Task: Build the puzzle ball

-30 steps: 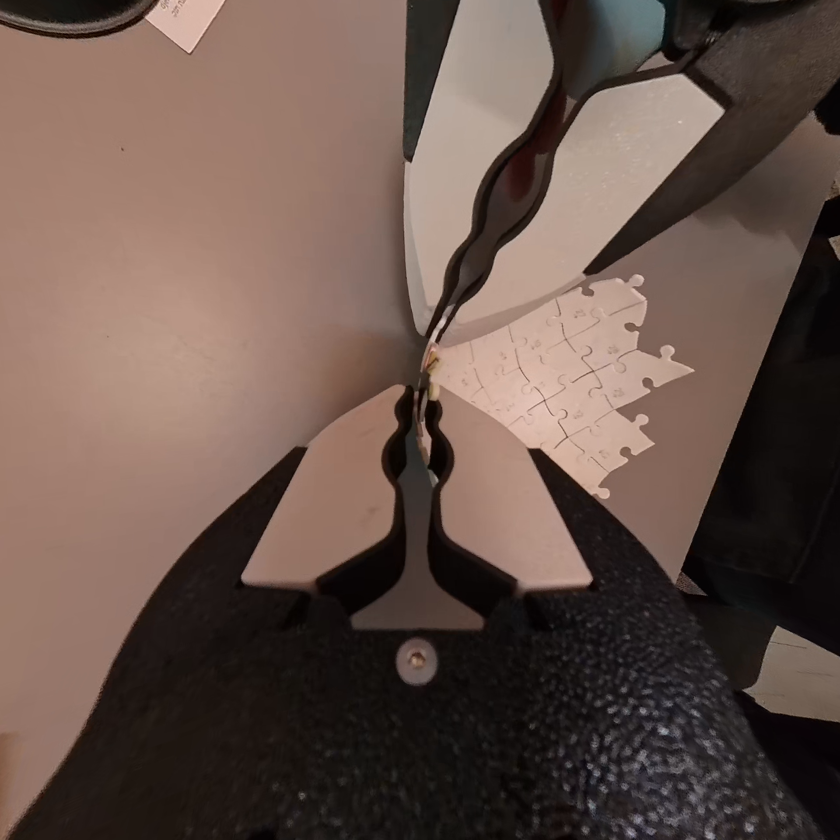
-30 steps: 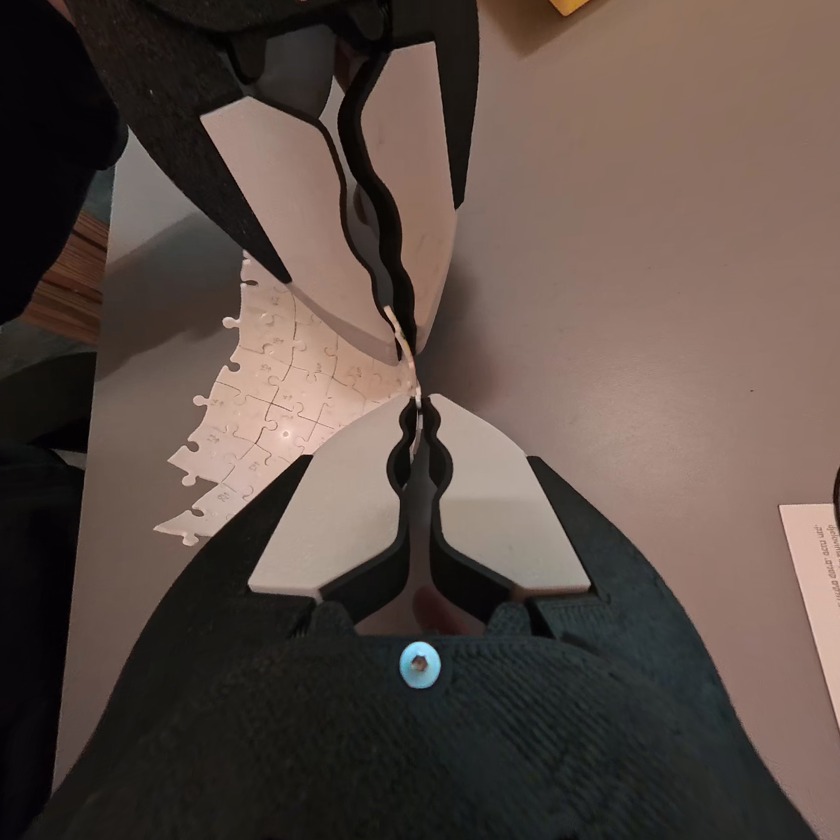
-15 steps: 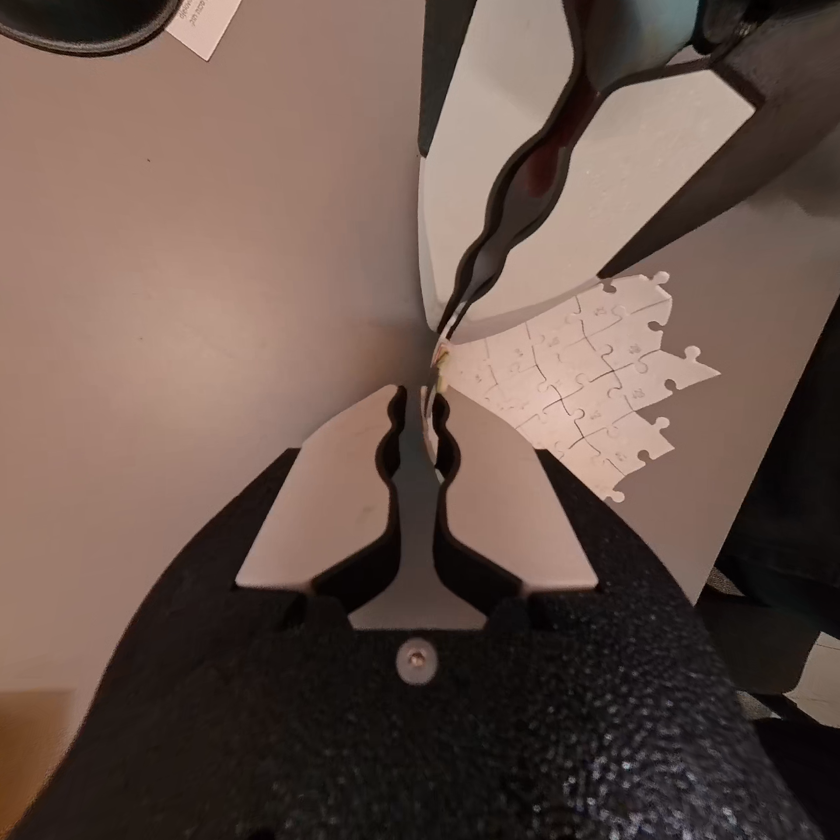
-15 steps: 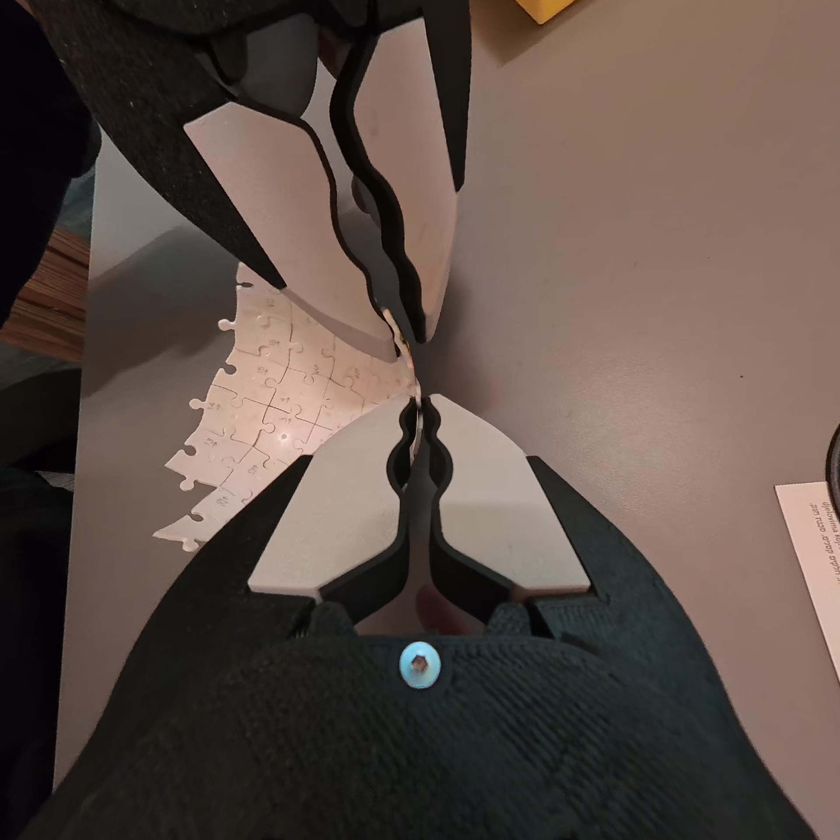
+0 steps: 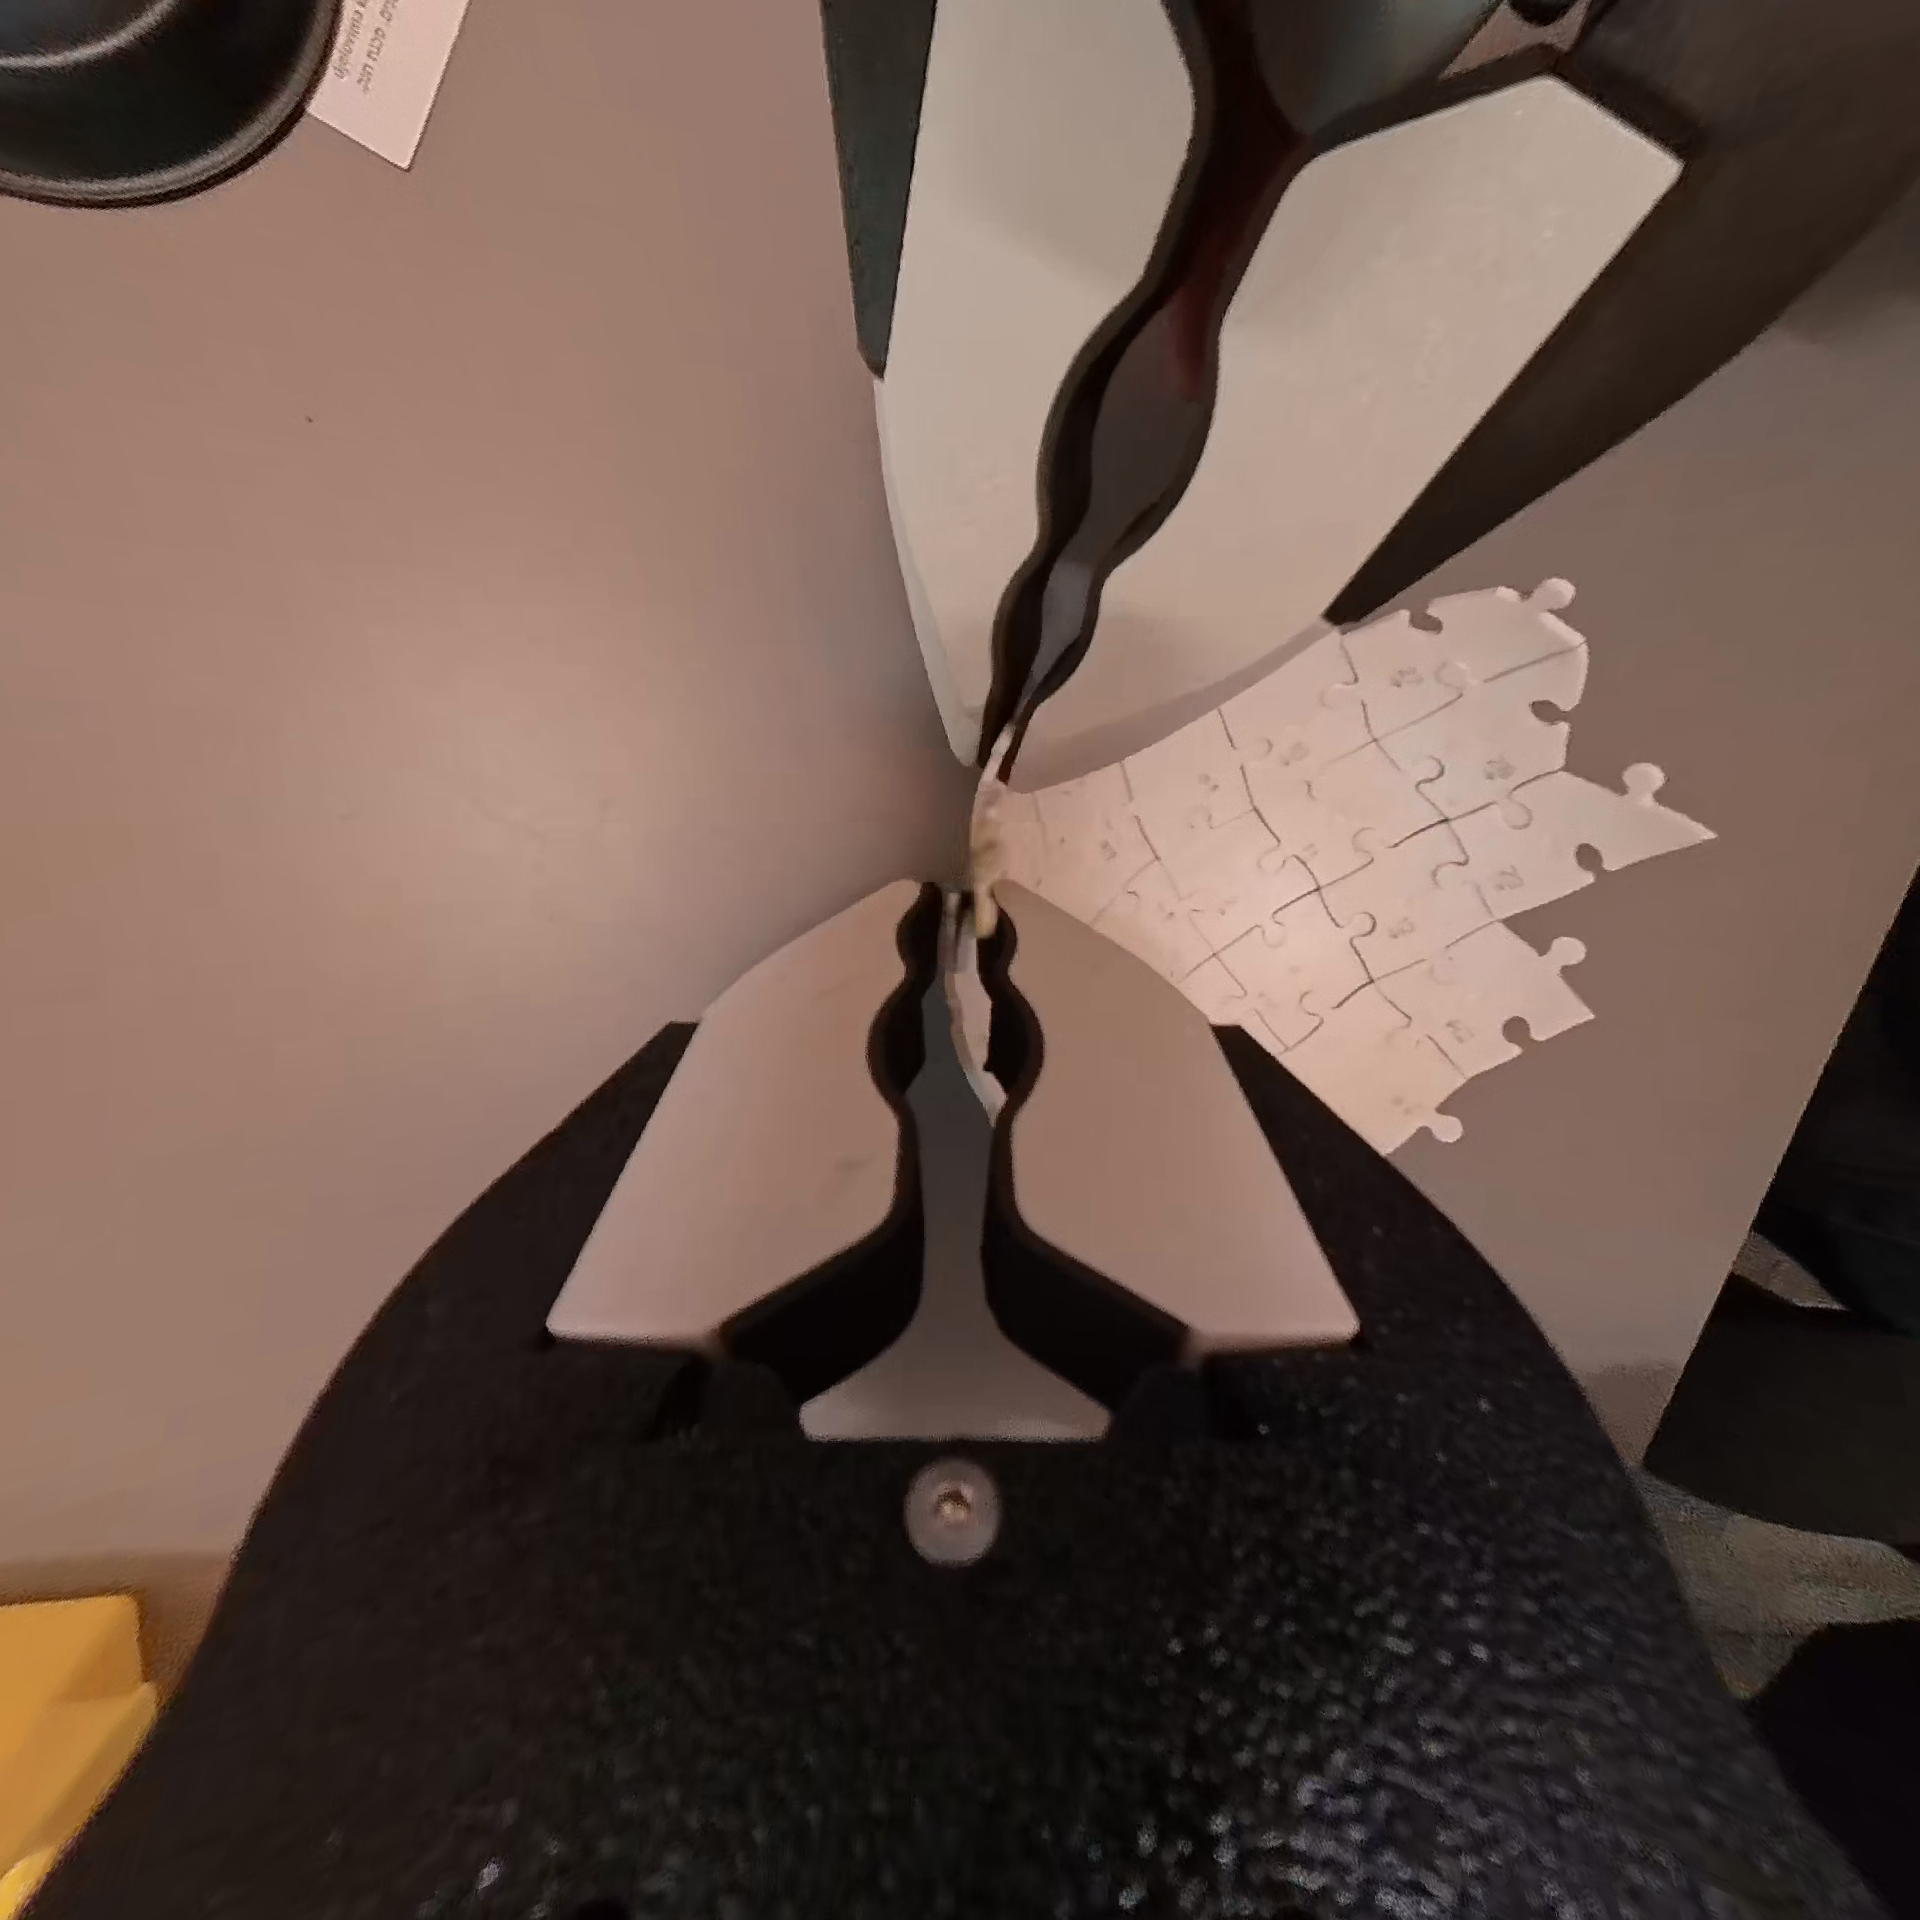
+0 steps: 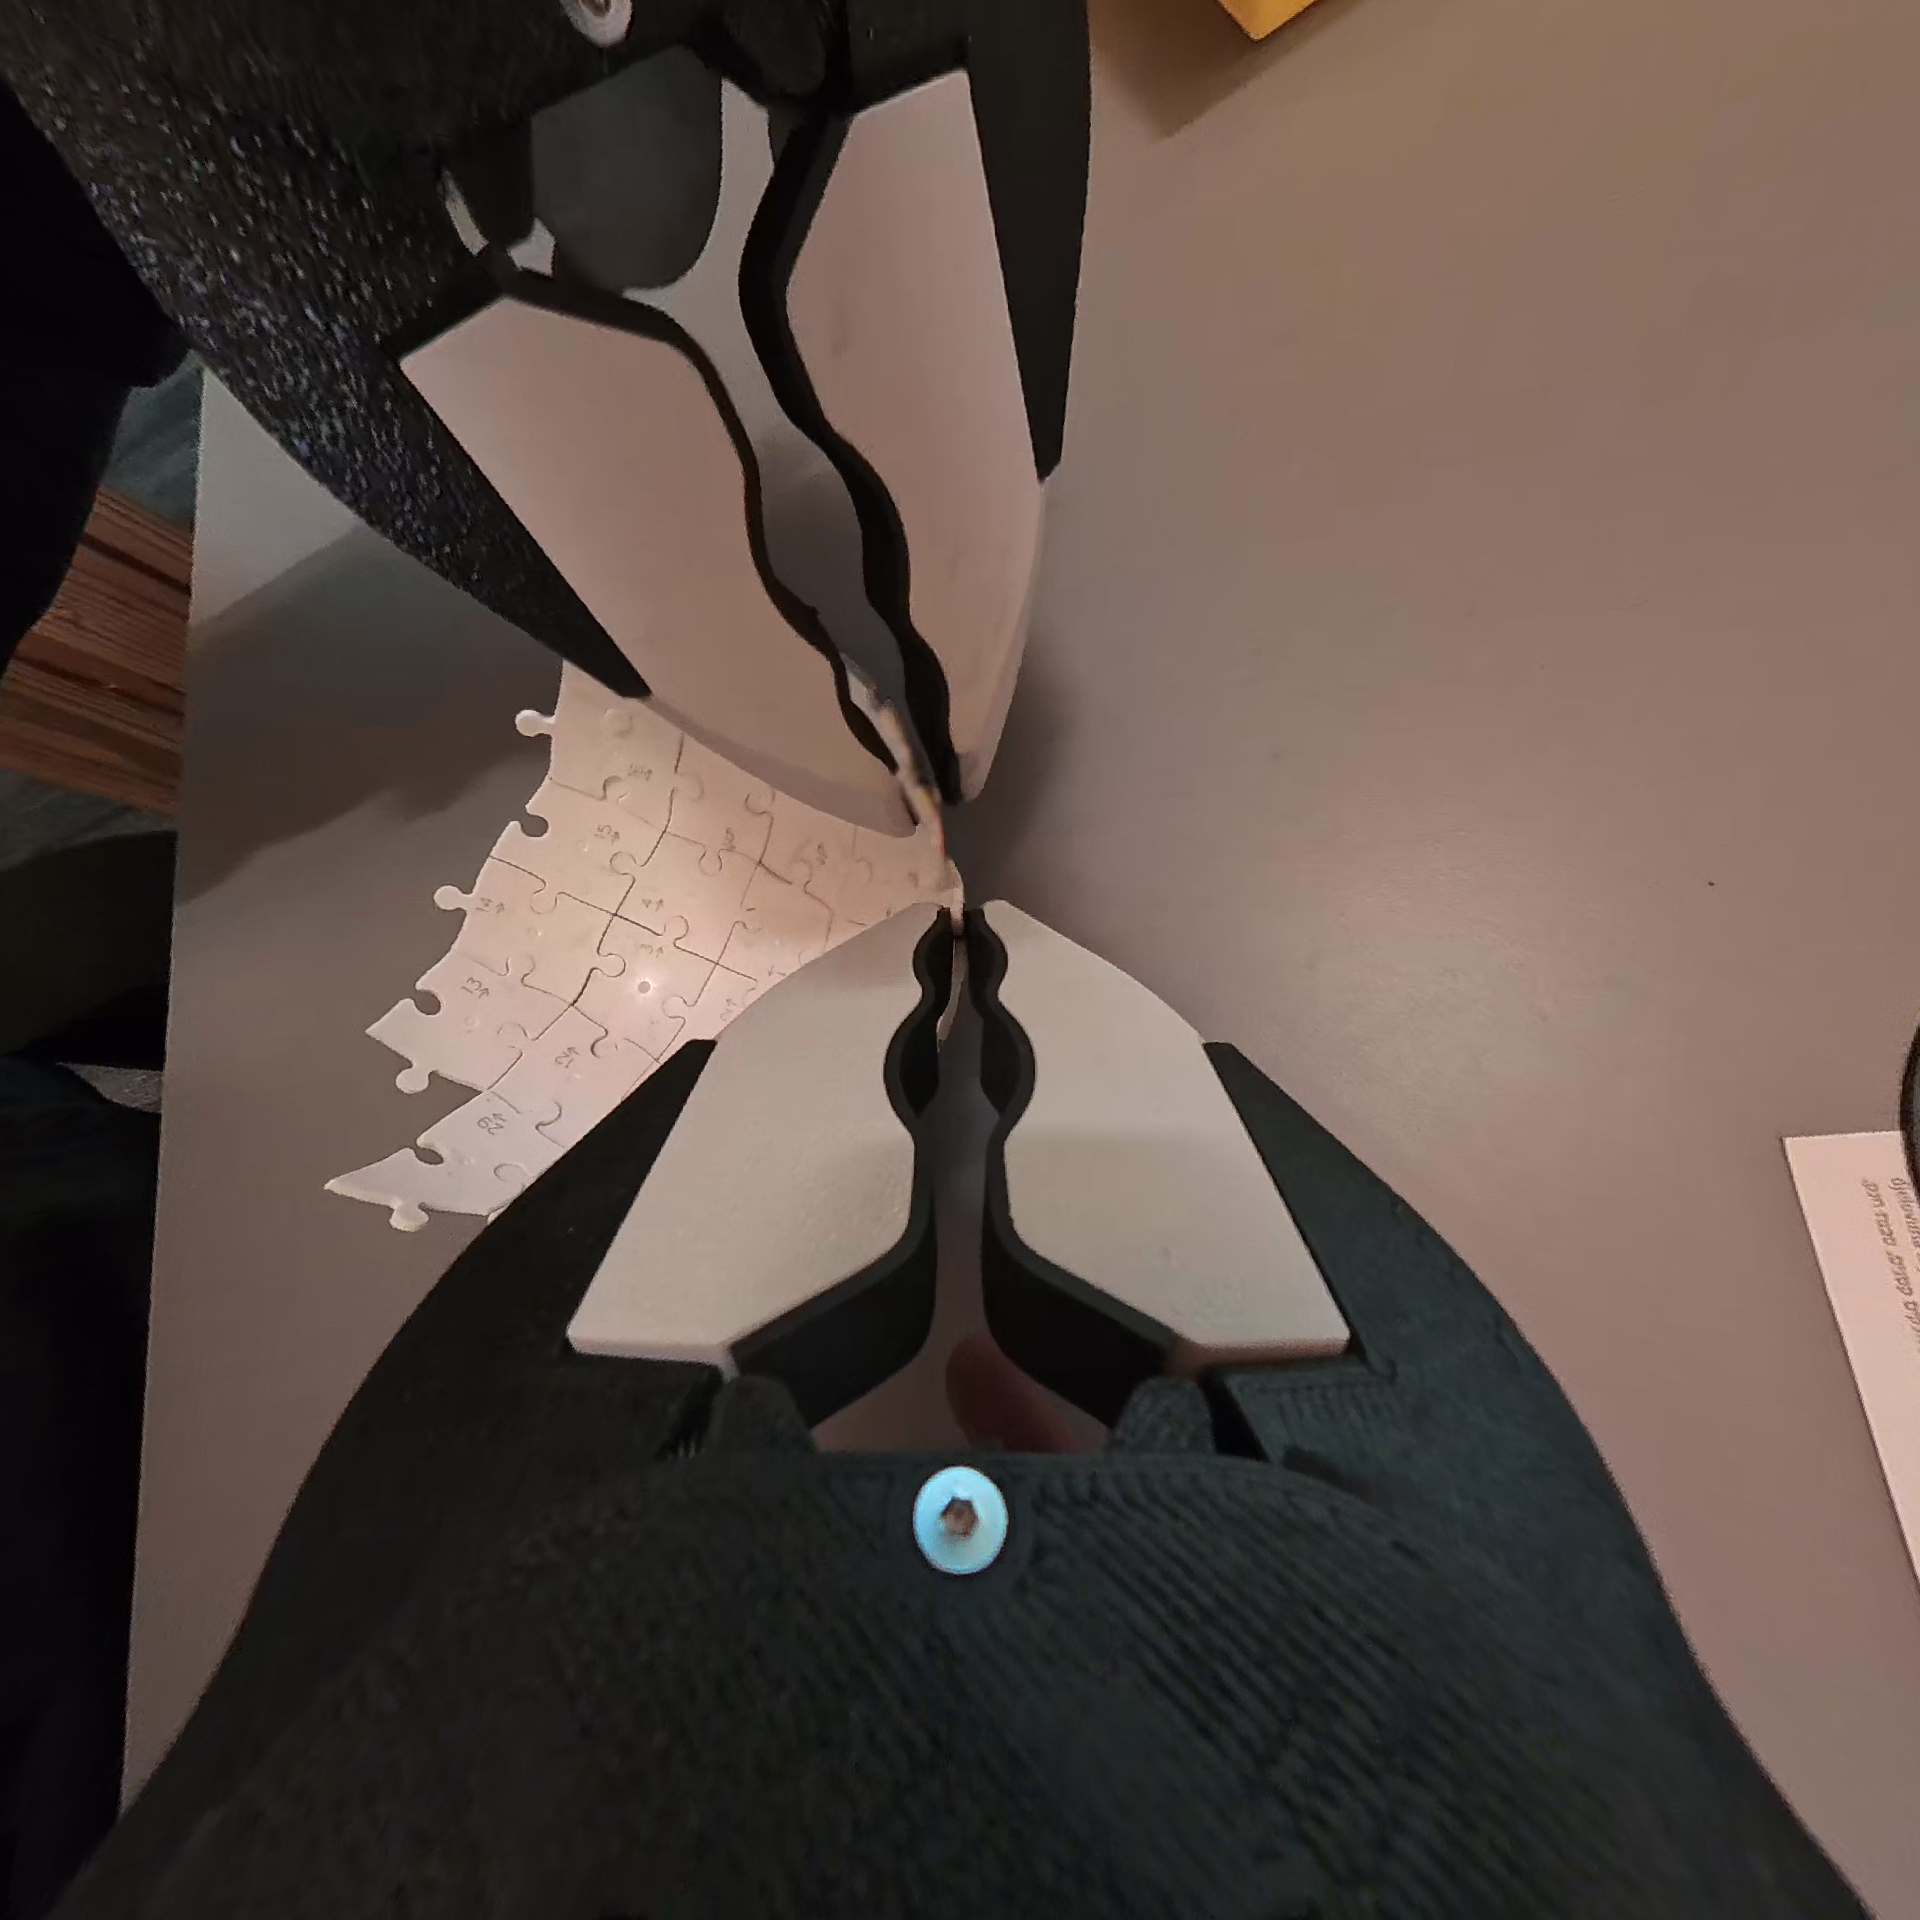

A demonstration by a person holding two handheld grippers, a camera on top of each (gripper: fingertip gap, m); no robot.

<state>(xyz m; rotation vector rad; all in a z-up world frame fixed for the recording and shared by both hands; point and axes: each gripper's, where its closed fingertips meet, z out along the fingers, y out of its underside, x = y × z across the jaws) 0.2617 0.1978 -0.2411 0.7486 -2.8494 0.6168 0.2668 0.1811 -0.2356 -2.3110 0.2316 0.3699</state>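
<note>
At the far left of the left wrist view, on the grey table (image 5: 416, 727), lie a round black rim (image 5: 104, 104) and a white card (image 5: 384, 83), with a yellow thing (image 5: 62, 1714) in the low corner. All of it is well apart from the work and plays no part in it.

In the middle the two grippers meet tip to tip. The left gripper (image 5: 961, 909) comes up from below with its jaws drawn nearly together, and a thin white edge is pinched between their tips. The right gripper (image 5: 1003, 743) comes down from above with its jaws closed on the same thin edge a little farther along. The fingers are pale flat wedges lined with wavy black rubber, and only the very tips do the holding. The hold looks so fine because the stuff is thin and would bend or come apart under a broad grip.

To the right, the sheet (image 5: 1403, 862) of joined puzzle pieces fans out from that pinch. It is held clear of the table by one edge, and its far side reaches past the table's edge. The sheet is matt white plastic, each piece marked with a small number, with knobs and notches along the free border. It bows gently, as a shell for a ball should.

Two grips close together on one edge suggest a seam being pressed home. I cannot tell whether the left tips hold a loose piece or part of the sheet itself. The shell is a small part of a ball, so most of the build is left.
</note>
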